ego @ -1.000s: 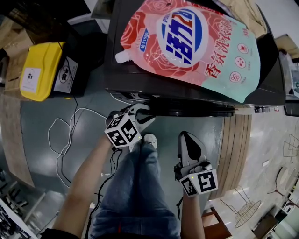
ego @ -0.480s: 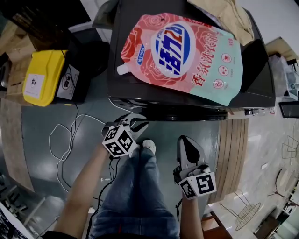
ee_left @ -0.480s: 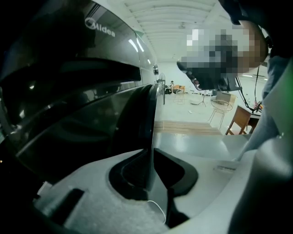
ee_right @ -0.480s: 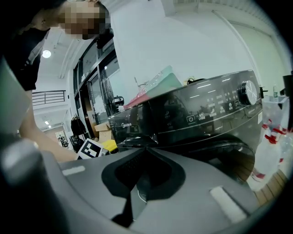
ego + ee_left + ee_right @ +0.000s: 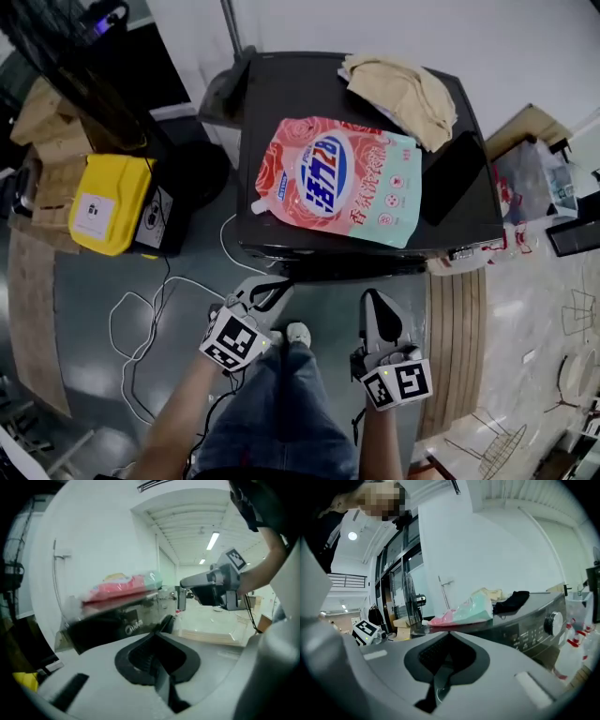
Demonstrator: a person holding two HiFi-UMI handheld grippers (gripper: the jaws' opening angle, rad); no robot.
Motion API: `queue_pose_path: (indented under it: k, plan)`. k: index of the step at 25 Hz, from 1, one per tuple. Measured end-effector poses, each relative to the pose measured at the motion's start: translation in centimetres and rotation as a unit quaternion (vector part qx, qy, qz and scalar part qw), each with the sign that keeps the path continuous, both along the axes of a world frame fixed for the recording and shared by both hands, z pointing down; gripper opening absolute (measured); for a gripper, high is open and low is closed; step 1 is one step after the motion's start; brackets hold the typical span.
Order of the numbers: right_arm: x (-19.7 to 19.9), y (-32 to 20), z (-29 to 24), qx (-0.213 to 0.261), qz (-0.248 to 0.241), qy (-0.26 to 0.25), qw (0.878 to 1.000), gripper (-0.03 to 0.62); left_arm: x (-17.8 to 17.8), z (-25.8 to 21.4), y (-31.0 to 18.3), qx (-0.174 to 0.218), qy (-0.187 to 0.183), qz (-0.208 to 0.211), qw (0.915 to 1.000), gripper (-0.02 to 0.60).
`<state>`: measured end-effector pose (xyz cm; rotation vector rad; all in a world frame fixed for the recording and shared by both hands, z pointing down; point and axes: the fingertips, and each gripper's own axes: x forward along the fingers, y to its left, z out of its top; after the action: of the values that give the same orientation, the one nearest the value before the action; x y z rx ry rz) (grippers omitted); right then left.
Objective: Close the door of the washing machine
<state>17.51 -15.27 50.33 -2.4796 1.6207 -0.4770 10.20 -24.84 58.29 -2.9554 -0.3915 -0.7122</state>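
The dark washing machine (image 5: 281, 103) stands ahead of me, seen from above; its top's front edge hides its door. My left gripper (image 5: 272, 289) hangs just in front of the machine's left front corner, shut with nothing in it. My right gripper (image 5: 373, 300) hangs level with it to the right, a little off the front, also shut and empty. In the left gripper view the jaws (image 5: 157, 632) meet before the blurred machine front (image 5: 108, 627). The right gripper view shows closed jaws (image 5: 449, 634) below the control panel and its dial (image 5: 553, 622).
A pink and teal detergent pouch (image 5: 333, 183), a beige cloth (image 5: 403, 89) and a black item (image 5: 455, 178) lie on the machine's top. A yellow box (image 5: 108, 202) and loose cables (image 5: 141, 319) are on the floor at left. Wooden boards (image 5: 459, 347) lie at right.
Both grippers have risen and the view has pulled back from the machine. The left jaws, slightly apart before, have closed. Nothing was taken hold of.
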Motion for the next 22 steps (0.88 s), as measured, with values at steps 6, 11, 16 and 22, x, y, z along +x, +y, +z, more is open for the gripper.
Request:
queue_pose_path:
  k: [6, 11, 16, 22]
  plan:
    - [2.2, 0.1, -7.4, 0.037, 0.022, 0.049, 0.998, 0.012, 0.9, -10.4, -3.7, -0.013, 0.079, -0.103, 0.9914, 0.008]
    - [4.3, 0.1, -14.0, 0.074, 0.037, 0.097, 0.992, 0.012, 1.4, -17.8, -7.9, -0.022, 0.145, -0.179, 0.9728, 0.008]
    - [6.2, 0.2, -19.6, 0.105, 0.046, 0.139, 0.984, 0.012, 2.1, -24.5, -10.1, -0.005, 0.203, -0.21, 0.9563, 0.008]
    - [7.9, -0.6, -24.7, 0.138, 0.048, 0.177, 0.973, 0.012, 4.1, -30.5, -11.4, 0.042, 0.242, -0.211, 0.9462, 0.008]
